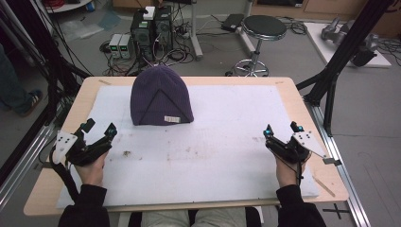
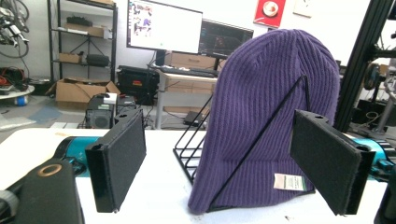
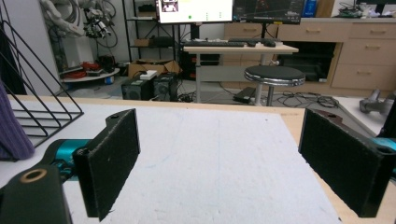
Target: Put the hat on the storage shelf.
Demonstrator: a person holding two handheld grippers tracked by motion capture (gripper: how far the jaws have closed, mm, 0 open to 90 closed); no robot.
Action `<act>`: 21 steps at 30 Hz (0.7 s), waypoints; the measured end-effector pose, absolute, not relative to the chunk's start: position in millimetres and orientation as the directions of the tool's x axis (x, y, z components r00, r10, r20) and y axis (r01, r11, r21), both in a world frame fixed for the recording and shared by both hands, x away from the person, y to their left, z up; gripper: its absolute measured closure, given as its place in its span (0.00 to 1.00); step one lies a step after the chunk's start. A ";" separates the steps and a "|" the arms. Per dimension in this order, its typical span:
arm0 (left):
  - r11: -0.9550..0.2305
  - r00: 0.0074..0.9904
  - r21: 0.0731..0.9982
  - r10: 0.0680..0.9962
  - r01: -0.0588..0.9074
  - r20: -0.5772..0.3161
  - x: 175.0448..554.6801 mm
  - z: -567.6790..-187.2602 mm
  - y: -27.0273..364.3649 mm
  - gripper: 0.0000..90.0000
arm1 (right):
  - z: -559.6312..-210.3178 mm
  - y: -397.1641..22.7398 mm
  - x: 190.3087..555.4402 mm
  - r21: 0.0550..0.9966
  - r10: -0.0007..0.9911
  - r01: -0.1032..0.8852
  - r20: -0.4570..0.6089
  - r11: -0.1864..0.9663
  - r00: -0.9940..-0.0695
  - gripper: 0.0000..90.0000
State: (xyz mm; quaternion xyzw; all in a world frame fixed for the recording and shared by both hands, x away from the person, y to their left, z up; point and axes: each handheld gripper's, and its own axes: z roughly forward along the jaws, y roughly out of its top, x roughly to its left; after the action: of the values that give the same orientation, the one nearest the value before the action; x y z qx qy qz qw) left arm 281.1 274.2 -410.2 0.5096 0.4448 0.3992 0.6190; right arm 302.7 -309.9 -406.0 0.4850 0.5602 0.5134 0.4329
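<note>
You are holding your left gripper [image 1: 98, 128] and right gripper [image 1: 282, 128] wide open, gripping nothing, while the purple hat [image 1: 161, 96] is sitting on a wire rack [image 2: 192, 150] at the far left of the white mat [image 1: 213, 156].

The purple beanie [image 1: 161, 96] covers most of the black wire stand [image 2: 196, 154] beneath it near the far edge of the table [image 1: 288, 85]; one diagonal rod crosses the front of the knit, and a few base wires project to one side. The print on the small label [image 2: 289, 181] at the hem is too small to read. In the right gripper view the frame's left edge cuts the beanie to a sliver. The person's sleeves [image 1: 85, 208] are cut by the bottom edge.
</note>
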 end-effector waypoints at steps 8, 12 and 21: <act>0.113 0.224 0.993 0.969 -0.032 -0.103 278.5 -421.5 274.2 0.21 | -417.8 -310.0 300.3 0.993 0.991 0.114 -0.001 0.017 -0.134 0.13; 0.085 0.201 0.996 0.976 -0.021 -0.079 274.2 -427.3 275.4 0.21 | -425.7 -310.9 299.1 0.991 0.992 0.131 0.018 -0.001 -0.125 0.13; 0.095 0.194 0.995 0.977 -0.009 -0.092 268.3 -433.5 277.7 0.22 | -429.0 -306.9 293.7 0.994 0.993 0.106 -0.003 0.016 -0.121 0.13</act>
State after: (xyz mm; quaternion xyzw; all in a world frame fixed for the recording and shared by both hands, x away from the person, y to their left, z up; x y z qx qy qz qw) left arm 268.3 277.7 -433.5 0.5175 0.4674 0.4296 0.5737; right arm 293.7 -306.9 -429.0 0.4925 0.5577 0.4994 0.4438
